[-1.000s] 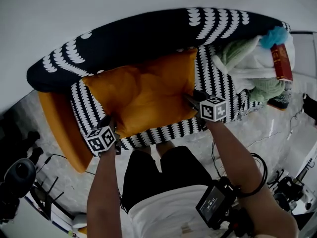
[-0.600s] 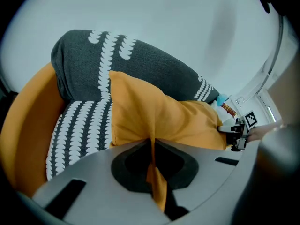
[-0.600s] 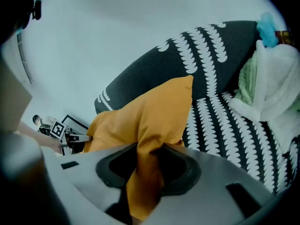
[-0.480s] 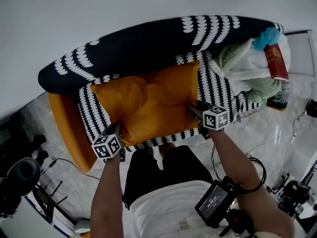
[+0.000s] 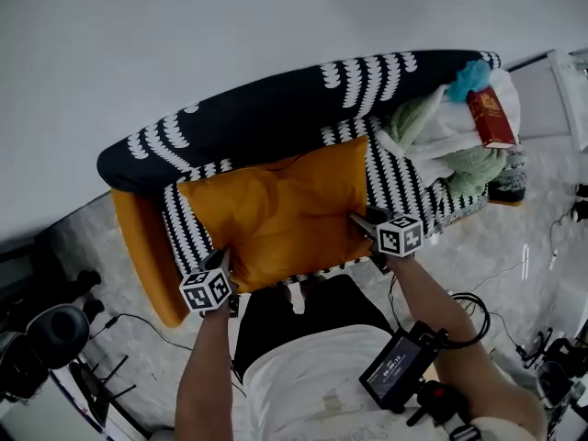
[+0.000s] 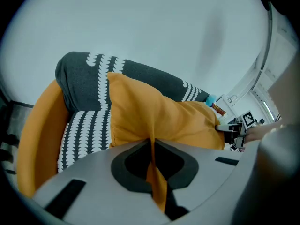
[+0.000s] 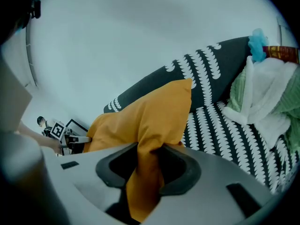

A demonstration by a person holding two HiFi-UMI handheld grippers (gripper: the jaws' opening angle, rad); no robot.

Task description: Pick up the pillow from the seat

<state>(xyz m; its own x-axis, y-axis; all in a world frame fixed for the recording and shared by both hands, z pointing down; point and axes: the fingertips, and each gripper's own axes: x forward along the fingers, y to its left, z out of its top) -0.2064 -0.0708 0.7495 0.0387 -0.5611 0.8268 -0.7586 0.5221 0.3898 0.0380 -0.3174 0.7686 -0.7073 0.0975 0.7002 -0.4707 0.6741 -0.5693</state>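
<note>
An orange pillow (image 5: 280, 211) spreads over the black-and-white patterned seat (image 5: 395, 177) of a sofa. My left gripper (image 5: 223, 263) is shut on the pillow's near left corner; thin orange fabric (image 6: 152, 161) is pinched between its jaws. My right gripper (image 5: 361, 220) is shut on the pillow's right edge, with a thicker fold of cloth (image 7: 145, 172) between its jaws. In the left gripper view the pillow (image 6: 159, 116) rises tilted above the seat (image 6: 86, 130), and the right gripper (image 6: 234, 128) shows at its far end. The right gripper view shows the pillow (image 7: 150, 111) lifted at that side.
A pile of green and white blankets (image 5: 455, 141) with a red book (image 5: 489, 118) on top fills the sofa's right end. The orange armrest (image 5: 142, 251) is at the left. Cables and equipment (image 5: 46, 338) lie on the floor around the person's legs.
The view has drawn back, so the sofa looks smaller and higher in frame. Both grippers keep their hold on the pillow's two ends.
</note>
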